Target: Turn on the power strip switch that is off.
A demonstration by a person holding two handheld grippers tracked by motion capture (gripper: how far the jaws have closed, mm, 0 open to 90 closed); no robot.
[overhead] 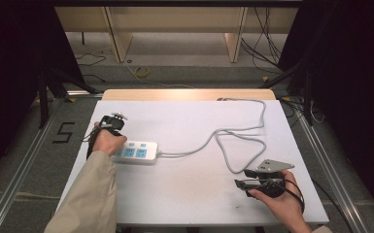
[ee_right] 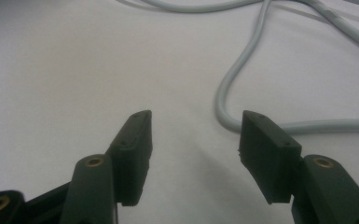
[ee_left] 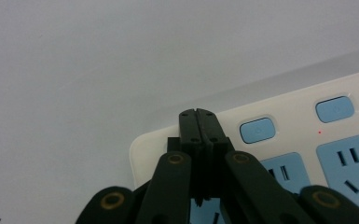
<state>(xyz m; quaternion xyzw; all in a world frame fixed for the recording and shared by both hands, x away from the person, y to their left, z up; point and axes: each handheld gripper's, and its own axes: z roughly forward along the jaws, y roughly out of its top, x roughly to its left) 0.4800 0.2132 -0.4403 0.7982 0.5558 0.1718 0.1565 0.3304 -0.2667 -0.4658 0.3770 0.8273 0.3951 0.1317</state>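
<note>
A white power strip (overhead: 136,152) with blue sockets lies on the left half of the white table (overhead: 184,194). Its grey cable (overhead: 233,145) loops across to the table's far edge. My left gripper (overhead: 112,127) is at the strip's left end, partly under the hand. In the left gripper view its jaws (ee_left: 199,114) are pressed together with nothing between them, the tips just over the end of the power strip (ee_left: 298,112) near a blue switch (ee_left: 257,129). My right gripper (overhead: 243,178) rests at the front right, open and empty. Ahead of its tips (ee_right: 193,135) runs a bend of the cable (ee_right: 233,88).
Beyond the table lie floor cables, among them a yellow coil (overhead: 142,72), and wooden furniture legs (overhead: 119,41). Metal rails run along both sides, and a "5" (overhead: 64,132) is marked on the floor at the left. A dark stand (overhead: 43,97) is at the far left.
</note>
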